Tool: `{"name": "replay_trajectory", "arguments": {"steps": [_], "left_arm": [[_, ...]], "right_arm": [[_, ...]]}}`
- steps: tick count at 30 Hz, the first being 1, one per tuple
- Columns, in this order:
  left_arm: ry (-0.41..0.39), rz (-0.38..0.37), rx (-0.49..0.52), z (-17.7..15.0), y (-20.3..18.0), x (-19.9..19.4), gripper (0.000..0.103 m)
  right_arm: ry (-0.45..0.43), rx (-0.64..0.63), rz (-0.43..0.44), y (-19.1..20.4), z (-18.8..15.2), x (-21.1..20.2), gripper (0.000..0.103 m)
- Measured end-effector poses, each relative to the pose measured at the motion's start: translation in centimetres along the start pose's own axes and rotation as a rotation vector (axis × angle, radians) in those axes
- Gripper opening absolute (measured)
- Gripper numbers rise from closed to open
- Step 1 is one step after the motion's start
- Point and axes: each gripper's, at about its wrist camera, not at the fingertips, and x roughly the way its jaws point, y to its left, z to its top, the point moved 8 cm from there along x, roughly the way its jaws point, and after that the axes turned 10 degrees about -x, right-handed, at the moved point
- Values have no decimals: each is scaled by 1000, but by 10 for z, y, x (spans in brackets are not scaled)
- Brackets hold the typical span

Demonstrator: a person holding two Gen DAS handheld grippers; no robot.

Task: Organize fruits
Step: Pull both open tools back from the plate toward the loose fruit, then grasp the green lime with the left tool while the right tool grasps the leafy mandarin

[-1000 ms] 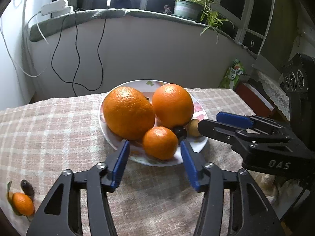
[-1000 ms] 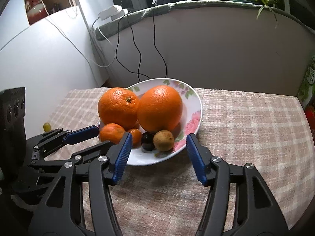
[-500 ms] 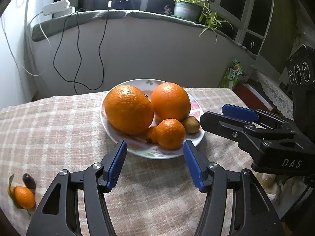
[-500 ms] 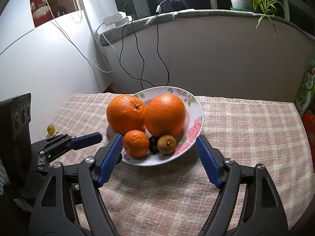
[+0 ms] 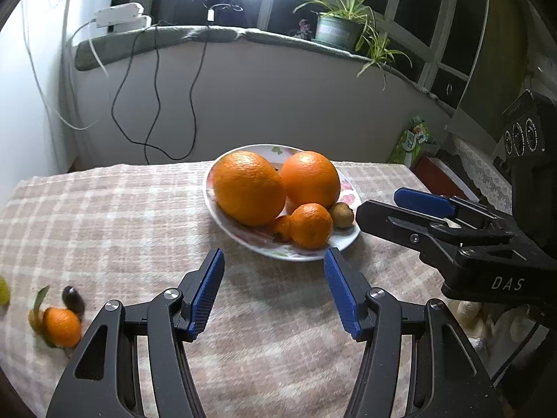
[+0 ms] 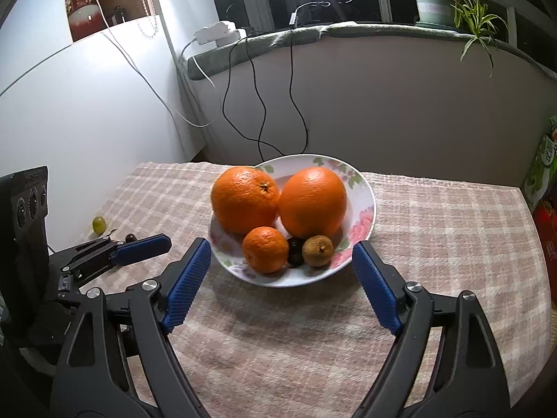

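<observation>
While hovering just short of the plate (image 6: 365,188), right gripper (image 6: 282,271) opening wider, nothing between its pads. Left gripper (image 5: 275,289) parted and empty too. On the plate, two big oranges (image 5: 249,188), a tangerine (image 6: 265,249) and a small brown fruit (image 6: 317,250); another tangerine (image 5: 62,326) far off on the tablecloth (image 5: 139,226).

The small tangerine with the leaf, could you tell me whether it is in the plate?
Out: the small tangerine lies on the checked cloth, apart from the plate.
</observation>
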Motion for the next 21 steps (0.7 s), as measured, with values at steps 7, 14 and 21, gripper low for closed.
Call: {"name": "replay_trajectory", "arguments": {"steps": [7, 14, 21], "left_arm": [[-23, 16, -23, -3, 18, -22, 59], [-63, 54, -57, -6, 53, -50, 59], [-88, 113, -122, -18, 106, -79, 59]], "right_arm": [[-2, -23, 32, 20, 3, -3, 86], [-1, -74, 83, 54, 6, -2, 86], [10, -139, 143, 95, 5, 8, 86]]}}
